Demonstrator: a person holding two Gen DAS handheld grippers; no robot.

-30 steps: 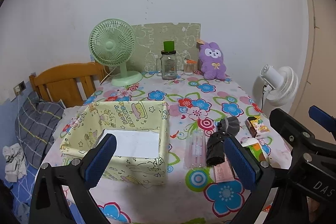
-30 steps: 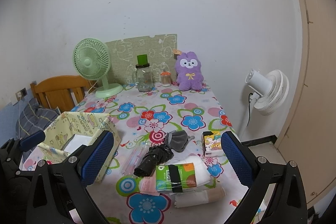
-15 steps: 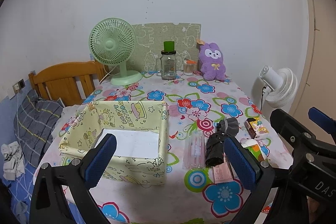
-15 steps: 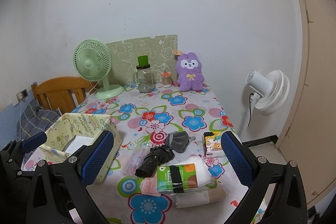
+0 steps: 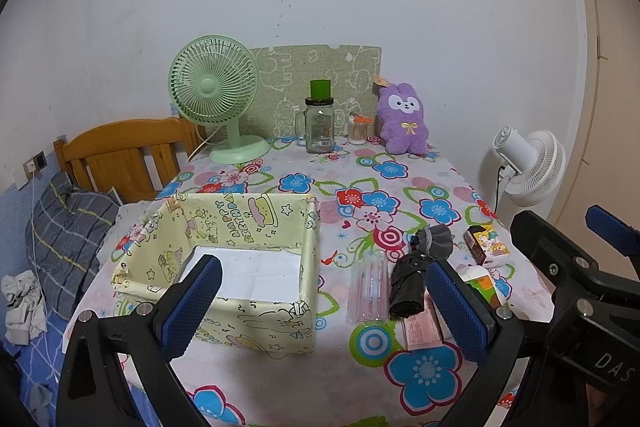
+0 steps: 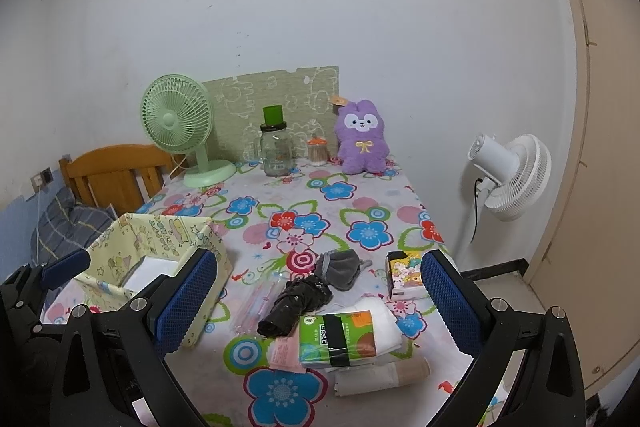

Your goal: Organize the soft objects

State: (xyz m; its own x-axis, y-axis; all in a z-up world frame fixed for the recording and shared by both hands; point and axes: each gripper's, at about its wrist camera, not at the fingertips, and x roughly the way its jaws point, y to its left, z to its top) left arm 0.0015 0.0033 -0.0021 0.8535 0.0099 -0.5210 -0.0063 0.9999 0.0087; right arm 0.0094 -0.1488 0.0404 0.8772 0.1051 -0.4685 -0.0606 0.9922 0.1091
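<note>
Meanwhile, both grippers hung spread wide and empty. Between the left gripper's [image 5: 320, 301] fingers sat the yellow box [image 5: 236, 267]; between the right gripper's [image 6: 318, 297] fingers lay the tissue pack [image 6: 340, 339], with the black bundle [image 6: 294, 301] just beyond it.

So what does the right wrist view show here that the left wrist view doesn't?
Only the right wrist view shows the green tissue pack whole, lying on white folded cloth. Only the left wrist view looks down at the white sheet lining the yellow box. Both show the black bundle, grey cloth, purple plush, and both grippers open, holding nothing.
</note>
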